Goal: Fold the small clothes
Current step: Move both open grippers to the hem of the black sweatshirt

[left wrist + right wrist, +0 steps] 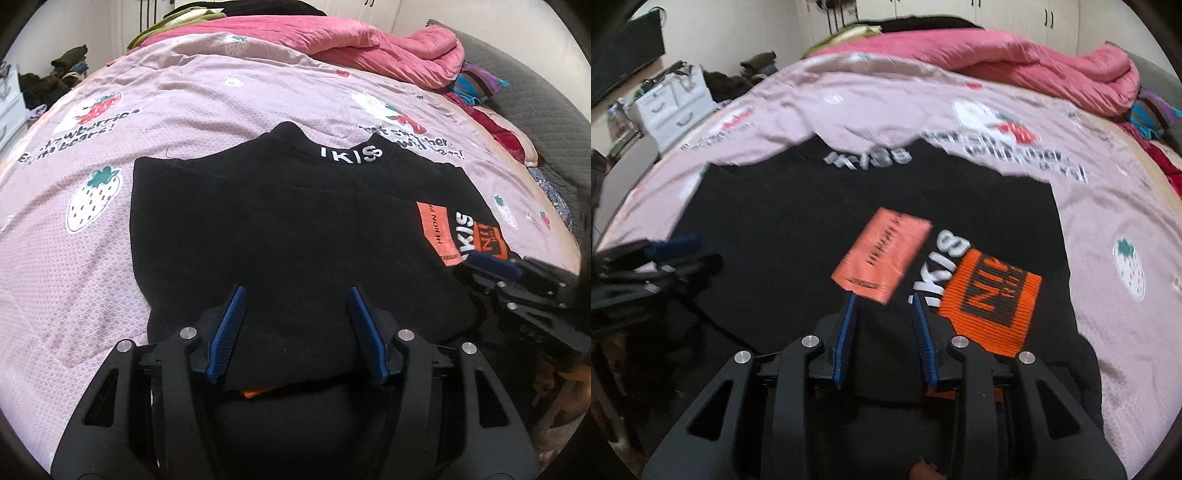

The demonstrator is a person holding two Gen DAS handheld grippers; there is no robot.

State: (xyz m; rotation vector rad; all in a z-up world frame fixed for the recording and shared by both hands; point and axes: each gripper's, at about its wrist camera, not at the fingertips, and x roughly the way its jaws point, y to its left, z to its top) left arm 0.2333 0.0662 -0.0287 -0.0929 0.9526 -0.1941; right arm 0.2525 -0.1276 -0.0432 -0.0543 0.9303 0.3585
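- Black garment (pixel 288 229) lies flat on the pink strawberry bedspread (pixel 184 110), collar pointing at the pink quilt (pixel 369 40) bunched at the bed's far end.
- Sides look folded in; orange patches (pixel 882 254) sit on the garment's right part (right view is motion-blurred).
- Left gripper (pixel 295 295) over the garment's near hem, fingers spread wide, nothing between them.
- Right gripper (pixel 884 299) over the garment's near right part, just short of the patches, fingers parted, gripping nothing.
- White drawer unit (pixel 674 107) beside the bed, left of the garment.
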